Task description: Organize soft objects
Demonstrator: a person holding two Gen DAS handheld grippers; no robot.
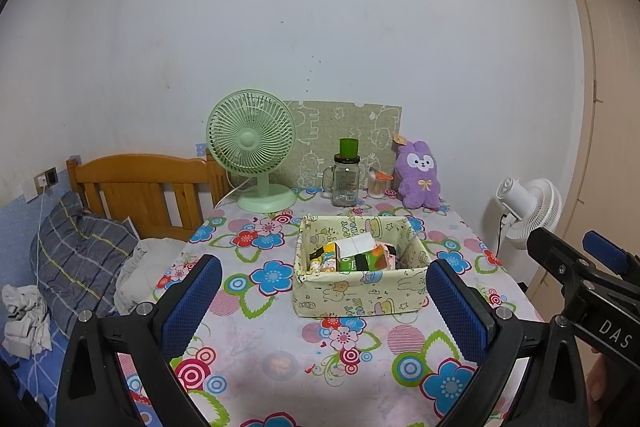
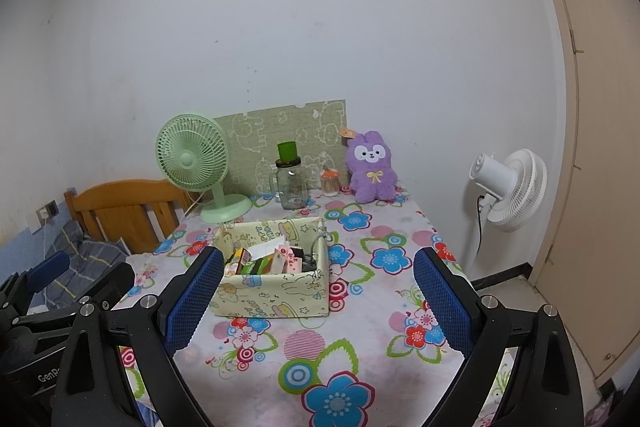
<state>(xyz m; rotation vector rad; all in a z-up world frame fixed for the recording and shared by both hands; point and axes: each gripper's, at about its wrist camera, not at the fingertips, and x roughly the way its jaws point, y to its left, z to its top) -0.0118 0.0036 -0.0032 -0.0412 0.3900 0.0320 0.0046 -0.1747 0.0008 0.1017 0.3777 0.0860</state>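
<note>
A purple plush rabbit [image 1: 418, 175] [image 2: 372, 167] sits upright at the table's far right edge against the wall. A cream fabric basket [image 1: 360, 297] [image 2: 272, 301] with cartoon prints stands mid-table, holding several small cartons and packets. My left gripper [image 1: 324, 301] is open, hovering over the near part of the table, with the basket seen between its blue pads. My right gripper [image 2: 318, 301] is open too, its pads empty, to the right of the left one. The right gripper's body [image 1: 580, 279] shows at the left wrist view's right edge.
A green desk fan [image 1: 252, 147] [image 2: 194, 159], a glass jar with a green lid [image 1: 346, 179] [image 2: 291, 179] and a small cotton-swab jar [image 1: 376, 185] line the back of the floral tablecloth [image 1: 280, 347]. A bed with a wooden headboard [image 1: 140, 187] lies left; a white floor fan [image 2: 508, 187] stands right.
</note>
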